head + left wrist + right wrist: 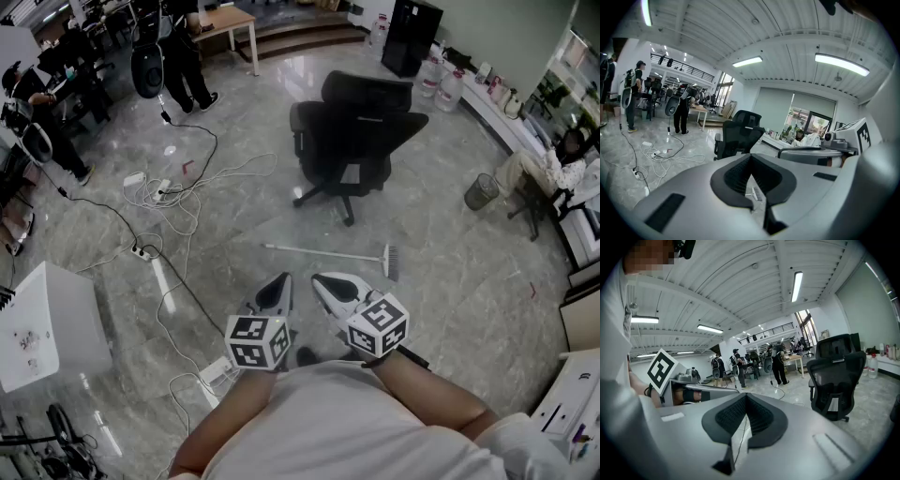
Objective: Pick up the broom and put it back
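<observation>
The broom (328, 253) lies flat on the grey marble floor, its thin pale handle running left to right and its brush head (391, 262) at the right end. Both grippers hang above the floor just short of the handle, in front of my body. The left gripper (281, 281) is shut and empty; in its own view the left gripper (751, 156) has its tips together, and the brush head (757, 193) shows through the gap behind them. To its right, the right gripper (323, 279) is also shut with nothing held; its own view shows the right gripper (746, 395) over bare floor.
A black office chair (356, 131) stands just beyond the broom. White cables and power strips (169, 192) trail across the floor at left. A white box (47, 323) sits at near left, a wire bin (481, 190) at right. People stand at the far left.
</observation>
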`<state>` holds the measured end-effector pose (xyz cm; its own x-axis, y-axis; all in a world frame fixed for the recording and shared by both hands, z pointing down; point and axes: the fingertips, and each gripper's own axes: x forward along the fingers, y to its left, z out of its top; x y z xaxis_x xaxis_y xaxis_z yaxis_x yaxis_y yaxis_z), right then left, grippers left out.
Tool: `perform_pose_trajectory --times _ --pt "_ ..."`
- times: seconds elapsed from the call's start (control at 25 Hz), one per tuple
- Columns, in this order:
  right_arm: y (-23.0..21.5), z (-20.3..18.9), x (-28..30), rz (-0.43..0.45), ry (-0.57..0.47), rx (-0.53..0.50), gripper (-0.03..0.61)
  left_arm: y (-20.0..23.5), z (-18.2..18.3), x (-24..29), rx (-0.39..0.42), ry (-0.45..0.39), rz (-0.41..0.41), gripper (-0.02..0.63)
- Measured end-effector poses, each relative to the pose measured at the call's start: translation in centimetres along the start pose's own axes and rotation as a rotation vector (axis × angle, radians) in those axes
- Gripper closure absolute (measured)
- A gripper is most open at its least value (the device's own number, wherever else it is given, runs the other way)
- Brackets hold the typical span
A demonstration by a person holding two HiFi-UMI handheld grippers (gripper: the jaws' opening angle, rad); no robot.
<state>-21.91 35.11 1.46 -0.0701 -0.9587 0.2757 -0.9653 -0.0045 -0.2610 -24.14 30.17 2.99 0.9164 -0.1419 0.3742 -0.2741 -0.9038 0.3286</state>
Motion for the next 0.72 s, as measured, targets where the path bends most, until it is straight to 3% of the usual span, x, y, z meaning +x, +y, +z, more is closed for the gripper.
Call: perform_pose_trajectory --times 0.72 --pt "-1.6 1.7 4.1 0.097 0.033 -0.008 0.575 4.1 1.6 2.1 -0.031 0.0 0.042 0.607"
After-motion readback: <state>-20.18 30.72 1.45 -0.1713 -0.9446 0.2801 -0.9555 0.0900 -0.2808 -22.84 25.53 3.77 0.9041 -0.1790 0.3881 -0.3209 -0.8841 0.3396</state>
